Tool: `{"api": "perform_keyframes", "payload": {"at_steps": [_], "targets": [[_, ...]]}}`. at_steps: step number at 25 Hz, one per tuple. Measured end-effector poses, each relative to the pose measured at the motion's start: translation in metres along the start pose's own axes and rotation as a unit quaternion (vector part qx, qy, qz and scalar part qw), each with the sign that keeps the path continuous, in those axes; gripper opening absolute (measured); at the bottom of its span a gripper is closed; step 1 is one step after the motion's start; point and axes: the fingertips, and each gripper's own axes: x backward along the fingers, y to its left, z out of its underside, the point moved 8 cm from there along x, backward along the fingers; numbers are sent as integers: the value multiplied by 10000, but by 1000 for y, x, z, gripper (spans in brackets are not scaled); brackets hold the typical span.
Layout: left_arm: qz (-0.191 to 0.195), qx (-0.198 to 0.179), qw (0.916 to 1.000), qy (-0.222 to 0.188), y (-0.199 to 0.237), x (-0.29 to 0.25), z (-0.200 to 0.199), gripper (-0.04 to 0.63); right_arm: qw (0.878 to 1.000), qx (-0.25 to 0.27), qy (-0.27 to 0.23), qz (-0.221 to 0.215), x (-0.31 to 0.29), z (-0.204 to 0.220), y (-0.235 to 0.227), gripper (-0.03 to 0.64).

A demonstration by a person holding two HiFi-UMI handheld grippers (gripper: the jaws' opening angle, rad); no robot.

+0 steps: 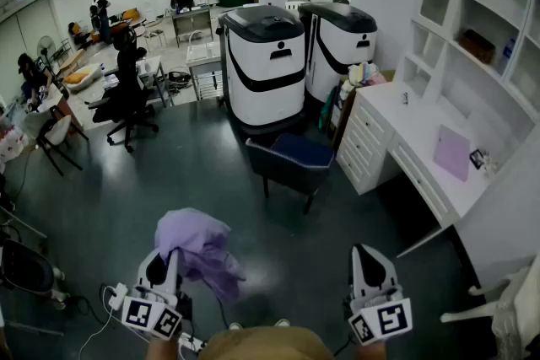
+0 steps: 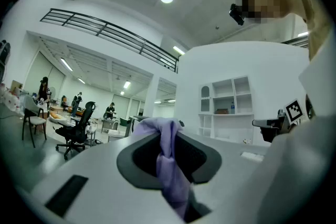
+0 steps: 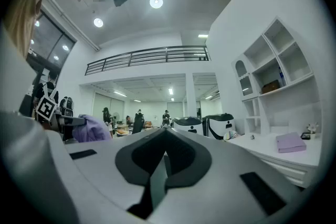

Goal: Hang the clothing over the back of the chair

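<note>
We hold the cloth (image 1: 201,242), chair (image 1: 291,161) ahead.
Our left gripper (image 1: 170,255), lower left, is clamped on the cloth; our right gripper (image 1: 368,254), lower right, has jaws together; the chair stands mid-frame.

No words, brand names or numbers are showing clearly enough to read anywhere in the room. The only signs are the black-and-white square markers that are facing up on the left gripper's cube (image 1: 152,316) and the right gripper's cube (image 1: 381,320), and they are carrying block patterns, not letters.
</note>
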Motion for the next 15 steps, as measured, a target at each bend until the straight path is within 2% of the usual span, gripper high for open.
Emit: {"api": "perform_keyframes", "payload": {"at_steps": [11, 15], "targets": [[-24, 34, 10000, 6, -26, 2, 15, 55, 10000, -21, 45, -10, 18, 12, -22, 2], [-63, 32, 9999, 79, -29, 7, 20, 55, 9991, -356, 25, -244, 19, 19, -21, 3]]}}
